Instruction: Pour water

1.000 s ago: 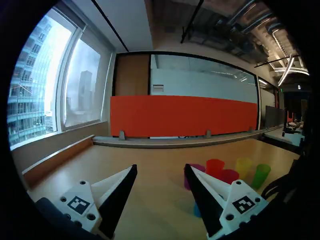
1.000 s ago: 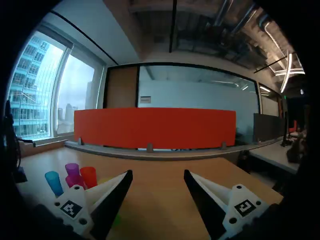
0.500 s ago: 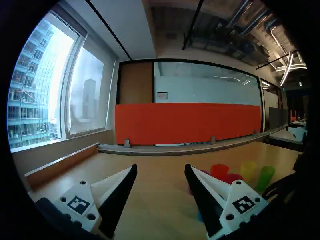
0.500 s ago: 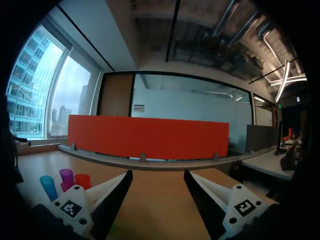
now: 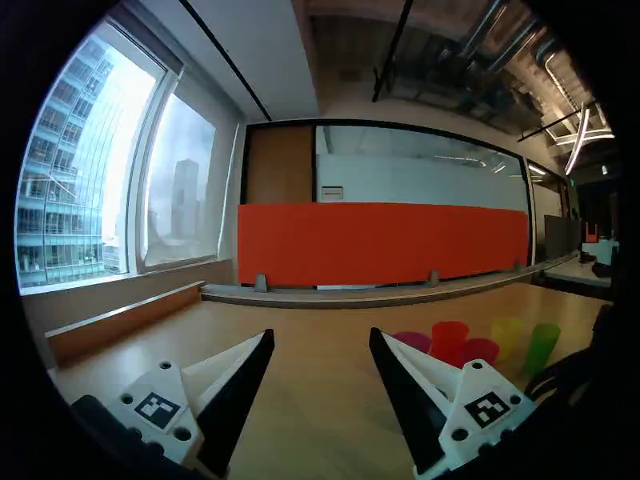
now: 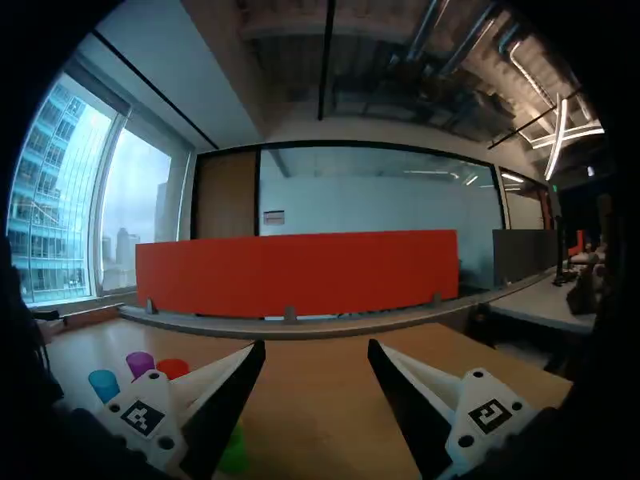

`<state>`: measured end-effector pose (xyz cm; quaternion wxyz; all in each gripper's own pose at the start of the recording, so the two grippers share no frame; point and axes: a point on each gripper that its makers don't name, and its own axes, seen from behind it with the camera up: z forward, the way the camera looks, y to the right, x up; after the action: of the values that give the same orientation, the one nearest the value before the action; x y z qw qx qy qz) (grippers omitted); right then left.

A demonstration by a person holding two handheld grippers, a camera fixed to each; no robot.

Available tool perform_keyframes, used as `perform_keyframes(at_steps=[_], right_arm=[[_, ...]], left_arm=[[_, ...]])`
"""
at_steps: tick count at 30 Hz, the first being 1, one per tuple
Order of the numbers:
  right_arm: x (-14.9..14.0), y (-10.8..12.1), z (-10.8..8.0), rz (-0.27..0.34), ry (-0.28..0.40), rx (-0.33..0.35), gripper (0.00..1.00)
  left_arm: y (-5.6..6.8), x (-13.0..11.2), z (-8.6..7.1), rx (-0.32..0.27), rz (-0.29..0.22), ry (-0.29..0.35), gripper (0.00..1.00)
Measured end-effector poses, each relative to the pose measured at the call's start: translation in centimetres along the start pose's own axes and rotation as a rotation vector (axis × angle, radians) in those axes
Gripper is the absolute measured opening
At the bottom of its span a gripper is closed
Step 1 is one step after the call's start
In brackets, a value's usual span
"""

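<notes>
Several coloured plastic cups stand on a wooden table (image 5: 320,360). In the left gripper view an orange cup (image 5: 450,336), a pink cup (image 5: 482,350), a yellow cup (image 5: 509,337) and a green cup (image 5: 542,346) sit to the right, partly behind the right finger. My left gripper (image 5: 320,340) is open and holds nothing. In the right gripper view a blue cup (image 6: 104,384), a purple cup (image 6: 140,364) and a red cup (image 6: 171,368) stand at the lower left, and a green cup (image 6: 234,452) peeks out beside the left finger. My right gripper (image 6: 316,348) is open with nothing in it.
An orange divider panel (image 5: 384,240) runs along the table's far edge, with a glass wall behind it. Tall windows (image 5: 80,192) and a wooden ledge (image 5: 120,320) line the left side. Another desk (image 6: 544,300) stands to the right in the right gripper view.
Both views have tilted upward, so the cups sit lower in each view and less of the tabletop shows. Both grippers stay open.
</notes>
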<state>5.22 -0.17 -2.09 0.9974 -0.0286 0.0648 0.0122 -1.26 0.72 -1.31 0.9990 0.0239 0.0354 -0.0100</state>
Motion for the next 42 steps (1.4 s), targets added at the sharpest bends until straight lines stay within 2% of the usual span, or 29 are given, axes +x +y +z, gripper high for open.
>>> perform_keyframes(at_steps=[6, 12, 18, 42], right_arm=[[-0.2, -0.2, 0.0, 0.015, 0.001, -0.001, 0.99], [-0.6, -0.1, 0.1, 0.001, -0.009, -0.006, 0.99], [-0.6, -0.2, 0.1, 0.004, -0.009, -0.004, 0.99], [-0.3, 0.0, -0.1, 0.019, -0.008, -0.006, 0.99]], left_arm=[[0.3, -1.4, 0.4, -0.01, 0.015, -0.014, 0.88], [0.4, -2.4, 1.0, -0.017, 0.027, -0.009, 0.88], [0.1, -3.0, 1.4, -0.011, 0.016, -0.009, 0.88], [0.0, -3.9, 1.7, -0.018, 0.0, -0.023, 0.88]])
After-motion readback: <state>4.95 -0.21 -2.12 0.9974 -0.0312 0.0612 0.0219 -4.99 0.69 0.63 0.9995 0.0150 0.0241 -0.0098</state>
